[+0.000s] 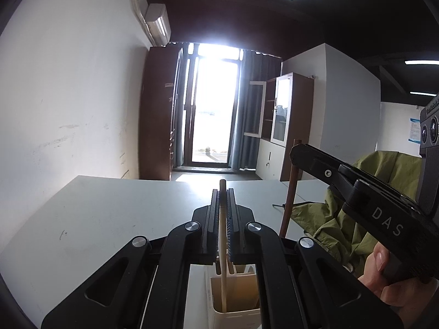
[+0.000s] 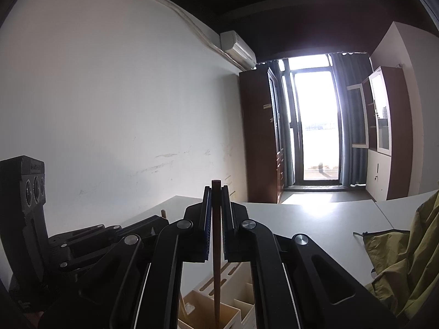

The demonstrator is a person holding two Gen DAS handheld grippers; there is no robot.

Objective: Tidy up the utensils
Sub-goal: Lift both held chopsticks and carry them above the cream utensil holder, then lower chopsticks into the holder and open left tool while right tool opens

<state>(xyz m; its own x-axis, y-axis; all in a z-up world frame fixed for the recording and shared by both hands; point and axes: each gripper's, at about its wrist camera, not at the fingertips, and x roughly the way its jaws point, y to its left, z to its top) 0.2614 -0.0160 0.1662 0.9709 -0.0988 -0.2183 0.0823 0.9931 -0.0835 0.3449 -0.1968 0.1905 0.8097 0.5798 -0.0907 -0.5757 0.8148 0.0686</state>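
Observation:
My left gripper is shut on a pale wooden stick utensil that hangs upright, its lower end inside a cream utensil holder. My right gripper is shut on a dark brown wooden stick, upright, its lower end inside a compartment of the cream utensil holder. The right gripper also shows in the left wrist view with the dark stick below it. The left gripper body shows at the left of the right wrist view.
The holder stands on a white table. A green jacket lies at the table's right side. A white wall runs along the left. A bright glass door and wooden cabinets stand at the far end of the room.

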